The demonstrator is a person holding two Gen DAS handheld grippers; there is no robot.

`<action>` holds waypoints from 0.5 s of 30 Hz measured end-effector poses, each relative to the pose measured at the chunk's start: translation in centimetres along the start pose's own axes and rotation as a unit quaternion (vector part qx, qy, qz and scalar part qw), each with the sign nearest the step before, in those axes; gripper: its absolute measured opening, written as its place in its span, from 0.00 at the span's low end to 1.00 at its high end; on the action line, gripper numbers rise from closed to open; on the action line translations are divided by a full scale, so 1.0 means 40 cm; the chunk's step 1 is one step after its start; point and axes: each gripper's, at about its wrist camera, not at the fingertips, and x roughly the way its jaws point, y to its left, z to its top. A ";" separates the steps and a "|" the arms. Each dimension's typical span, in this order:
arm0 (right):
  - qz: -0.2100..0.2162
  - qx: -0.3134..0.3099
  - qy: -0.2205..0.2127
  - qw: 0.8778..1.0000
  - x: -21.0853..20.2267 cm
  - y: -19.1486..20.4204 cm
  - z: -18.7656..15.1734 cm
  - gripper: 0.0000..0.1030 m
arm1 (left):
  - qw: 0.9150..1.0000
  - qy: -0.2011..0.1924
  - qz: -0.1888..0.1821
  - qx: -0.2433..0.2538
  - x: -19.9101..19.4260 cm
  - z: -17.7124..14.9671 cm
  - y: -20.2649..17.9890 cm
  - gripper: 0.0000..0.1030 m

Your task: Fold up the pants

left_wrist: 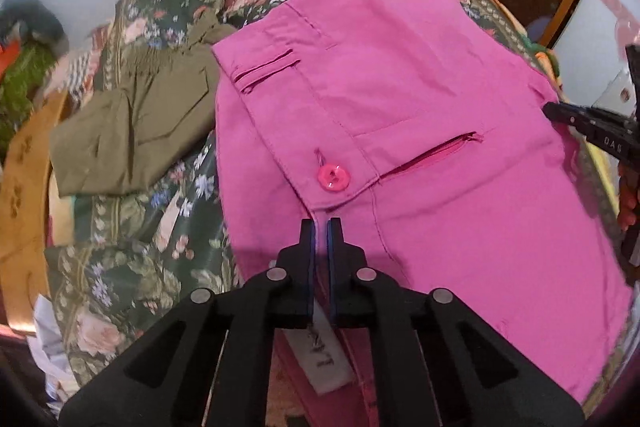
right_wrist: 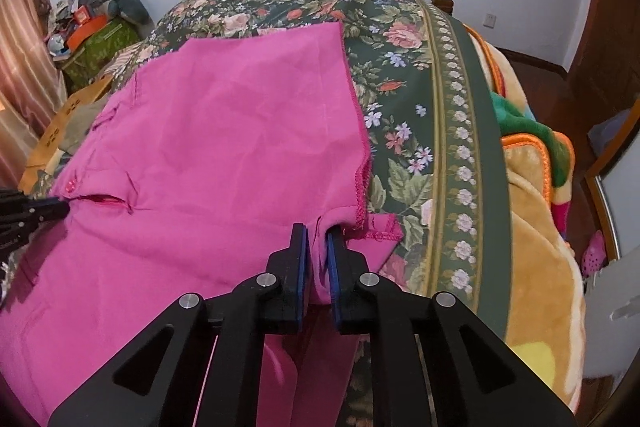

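Both claws are clamped on the pink pants (left_wrist: 400, 115) lying on the floral bedspread (right_wrist: 416, 131): left claw (left_wrist: 321, 227) near the waistband button (left_wrist: 333, 178), right claw (right_wrist: 320, 233) at the hem edge.

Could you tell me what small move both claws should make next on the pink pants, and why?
Probably lift both together and carry the near edge toward the far edge. The left claw pinches the pink pants below the button, the right claw pinches the hem, and the pants lie flat on the floral bedspread.
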 end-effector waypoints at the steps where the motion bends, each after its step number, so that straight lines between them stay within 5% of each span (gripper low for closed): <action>1: 0.000 0.002 0.001 1.000 -0.011 -0.003 0.002 0.13 | 1.000 -0.001 -0.005 -0.005 -0.010 0.000 0.007 0.06; 8: -0.015 0.020 -0.012 1.000 -0.089 -0.054 0.004 0.17 | 0.999 -0.031 -0.015 -0.027 -0.062 0.032 0.049 0.08; 11: -0.027 0.039 -0.014 0.999 -0.093 -0.086 0.004 0.21 | 0.999 -0.030 -0.020 -0.039 -0.046 0.060 0.060 0.19; 15: -0.028 0.071 -0.015 0.997 -0.077 -0.116 0.004 0.40 | 0.998 -0.019 -0.029 -0.052 -0.003 0.086 0.065 0.34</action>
